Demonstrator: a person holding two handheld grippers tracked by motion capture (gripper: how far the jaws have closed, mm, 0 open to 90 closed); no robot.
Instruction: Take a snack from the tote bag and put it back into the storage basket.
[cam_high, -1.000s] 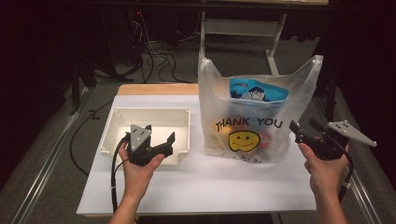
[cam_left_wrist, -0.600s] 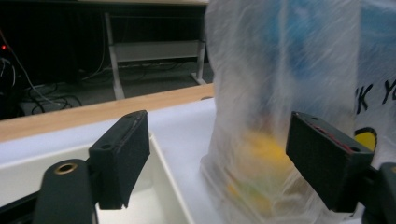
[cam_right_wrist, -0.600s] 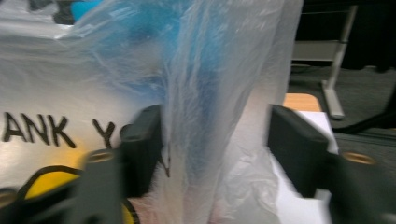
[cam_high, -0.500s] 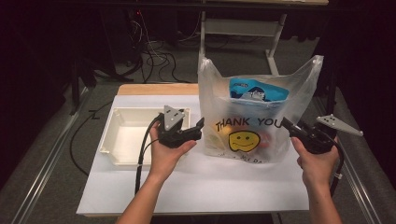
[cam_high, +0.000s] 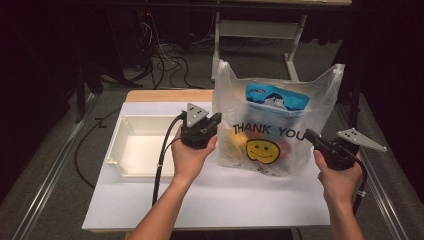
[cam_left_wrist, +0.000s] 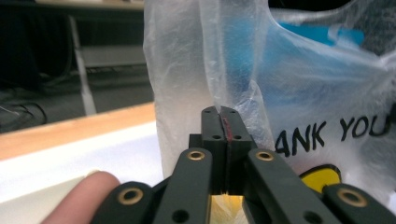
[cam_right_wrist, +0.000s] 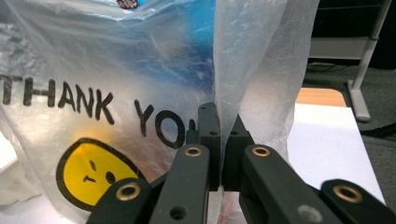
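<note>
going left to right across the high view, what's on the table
white tray → left claw, shut on the bag's left side → plastic bag with its smiley print → right claw, shut on the bag's right side

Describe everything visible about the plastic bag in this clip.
The plastic bag is thin, translucent white film printed with THANK YOU and a yellow smiley face. It stands upright on the white table, right of the white tray, handles raised. Inside show a blue package near the top and yellow and reddish items lower down. The left tongs are shut on a fold at its one side edge; the right tongs pinch the film at its other side.
</note>
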